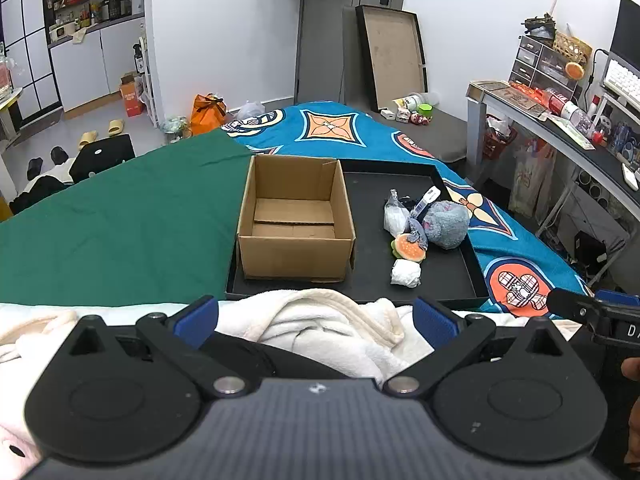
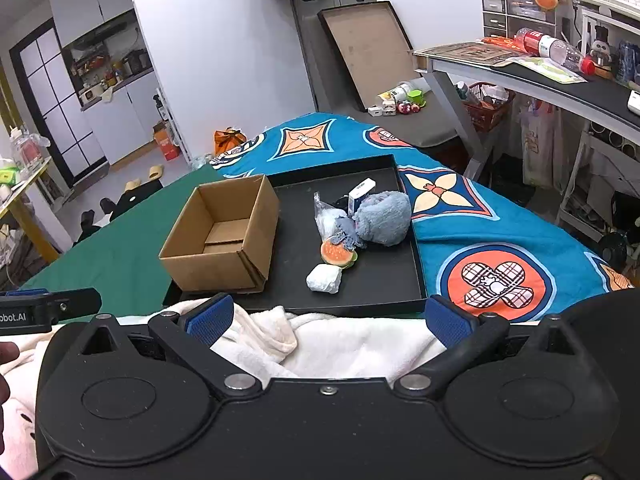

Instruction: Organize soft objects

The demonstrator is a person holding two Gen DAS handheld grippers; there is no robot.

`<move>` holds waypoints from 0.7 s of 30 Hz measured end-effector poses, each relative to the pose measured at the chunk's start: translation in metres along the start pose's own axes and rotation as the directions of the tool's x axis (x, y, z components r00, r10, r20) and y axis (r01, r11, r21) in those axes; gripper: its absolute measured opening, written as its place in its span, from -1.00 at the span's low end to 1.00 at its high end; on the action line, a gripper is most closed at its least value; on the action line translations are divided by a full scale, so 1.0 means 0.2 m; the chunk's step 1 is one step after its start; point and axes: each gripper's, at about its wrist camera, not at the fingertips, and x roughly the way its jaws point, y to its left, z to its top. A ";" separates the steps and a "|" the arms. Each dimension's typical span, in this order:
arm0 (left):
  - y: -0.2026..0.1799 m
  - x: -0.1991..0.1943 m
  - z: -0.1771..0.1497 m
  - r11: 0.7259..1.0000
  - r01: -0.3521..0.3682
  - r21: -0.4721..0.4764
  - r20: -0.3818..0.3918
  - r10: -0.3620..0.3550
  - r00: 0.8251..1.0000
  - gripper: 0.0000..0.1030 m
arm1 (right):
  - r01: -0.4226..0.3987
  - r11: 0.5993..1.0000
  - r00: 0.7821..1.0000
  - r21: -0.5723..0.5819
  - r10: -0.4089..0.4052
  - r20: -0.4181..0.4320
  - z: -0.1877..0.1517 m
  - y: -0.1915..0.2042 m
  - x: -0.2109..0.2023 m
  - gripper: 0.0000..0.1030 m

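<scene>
My left gripper [image 1: 316, 314] and right gripper [image 2: 328, 316] are both spread wide, holding nothing. The soft toys [image 2: 376, 220] sit in the tray [image 2: 420, 276] beside the empty box [image 2: 224, 236]. I should reach over and pinch one toy gently.

- Even, bright indoor light; white walls [image 1: 224, 32] clean, no glare.
- Soft shadow inside the cardboard box [image 1: 294, 216].
- Sharp focus throughout.
- Fisheye bending strongest toward 3 and 9 o'clock; corners dark.

We saw both cameras sit low and close behind their own blue fingers, looking forward across the bed. Both views shared the black tray [image 1: 460, 276] [image 2: 416, 264] and the cardboard box [image 1: 294, 254] [image 2: 208, 268]. The right camera looked from further right.
</scene>
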 end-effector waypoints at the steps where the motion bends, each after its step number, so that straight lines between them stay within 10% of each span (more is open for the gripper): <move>1: 0.00 0.00 0.00 1.000 -0.002 0.000 -0.001 0.002 1.000 0.99 | 0.000 1.000 1.000 -0.003 0.000 -0.002 0.00 0.00 0.00 1.00; 21: 0.01 0.00 -0.01 1.000 0.019 -0.002 0.001 -0.019 1.000 0.99 | 0.006 1.000 1.000 -0.025 -0.006 -0.001 0.01 0.00 -0.01 1.00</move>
